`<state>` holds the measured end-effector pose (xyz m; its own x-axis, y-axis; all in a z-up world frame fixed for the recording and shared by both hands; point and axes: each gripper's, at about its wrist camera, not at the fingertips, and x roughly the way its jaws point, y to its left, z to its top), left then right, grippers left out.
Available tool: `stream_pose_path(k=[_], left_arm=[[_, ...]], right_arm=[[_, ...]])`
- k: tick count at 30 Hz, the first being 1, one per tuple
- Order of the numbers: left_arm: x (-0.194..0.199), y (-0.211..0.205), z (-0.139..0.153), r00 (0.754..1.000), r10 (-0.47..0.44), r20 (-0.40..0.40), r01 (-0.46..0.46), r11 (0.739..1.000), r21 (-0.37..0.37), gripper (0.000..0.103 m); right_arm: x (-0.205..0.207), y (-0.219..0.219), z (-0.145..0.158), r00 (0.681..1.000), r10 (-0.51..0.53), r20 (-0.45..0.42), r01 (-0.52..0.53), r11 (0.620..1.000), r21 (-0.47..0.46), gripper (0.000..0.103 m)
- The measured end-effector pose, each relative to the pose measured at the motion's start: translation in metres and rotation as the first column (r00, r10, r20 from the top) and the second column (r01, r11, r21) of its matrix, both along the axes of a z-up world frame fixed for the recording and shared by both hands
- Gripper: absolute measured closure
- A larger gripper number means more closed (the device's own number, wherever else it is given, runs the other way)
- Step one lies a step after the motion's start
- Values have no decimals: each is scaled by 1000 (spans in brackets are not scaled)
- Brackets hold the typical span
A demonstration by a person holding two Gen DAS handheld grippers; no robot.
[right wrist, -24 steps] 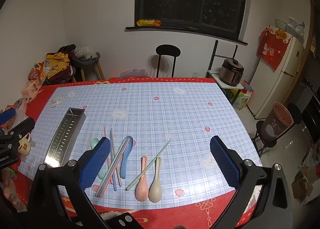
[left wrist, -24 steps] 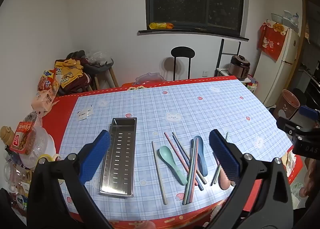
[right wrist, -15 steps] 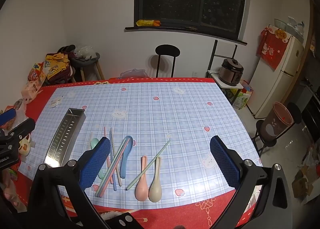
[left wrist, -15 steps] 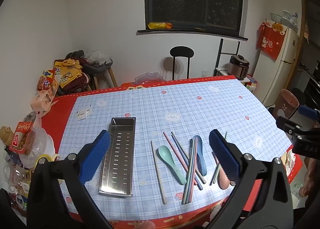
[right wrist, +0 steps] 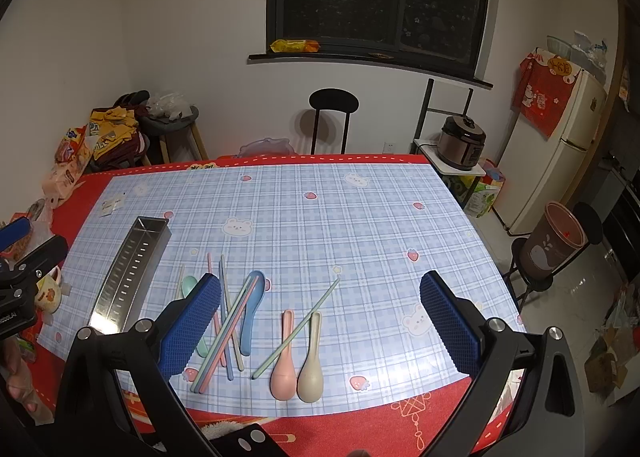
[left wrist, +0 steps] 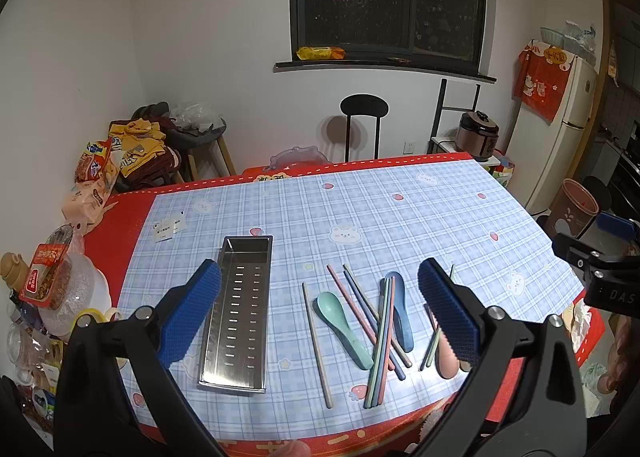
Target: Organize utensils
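Note:
A steel perforated tray (left wrist: 240, 313) (right wrist: 128, 273) lies empty at the table's front left. To its right lie a teal spoon (left wrist: 342, 321), a blue spoon (left wrist: 400, 317) (right wrist: 252, 309), a pink spoon (right wrist: 284, 357), a beige spoon (right wrist: 312, 361) and several coloured chopsticks (left wrist: 380, 329) (right wrist: 228, 321), some crossed. One green chopstick (right wrist: 298, 327) lies aslant between the pink and beige spoons. My left gripper (left wrist: 320, 313) is open and empty above the tray and utensils. My right gripper (right wrist: 320, 325) is open and empty above the spoons.
The blue plaid tablecloth (right wrist: 340, 217) has red borders. Snack bags and jars (left wrist: 60, 277) crowd the left edge. A black stool (left wrist: 364, 125), a rice cooker (right wrist: 460, 141), a fridge (right wrist: 560, 153) and a brown bin (right wrist: 556, 245) stand beyond the table.
Both grippers hold nearly still, with only a slight drift of the left wrist view. The utensils and tray have not moved.

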<state>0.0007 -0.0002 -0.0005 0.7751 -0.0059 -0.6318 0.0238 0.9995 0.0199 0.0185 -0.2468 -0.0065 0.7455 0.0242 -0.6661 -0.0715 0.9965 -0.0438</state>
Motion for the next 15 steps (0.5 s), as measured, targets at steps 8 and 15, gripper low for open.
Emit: stream_pose_path(k=[8,15], left_arm=[[-3,-5,2,1000,0,1,0,1000,0,6],[-5,-8,8,1000,-4,2,4,1000,-2,6]], right_arm=[[0,2,-2,1000,1,2,-1,1000,1,5],[-2,2,-2,1000,-1,2,1,1000,2,5]])
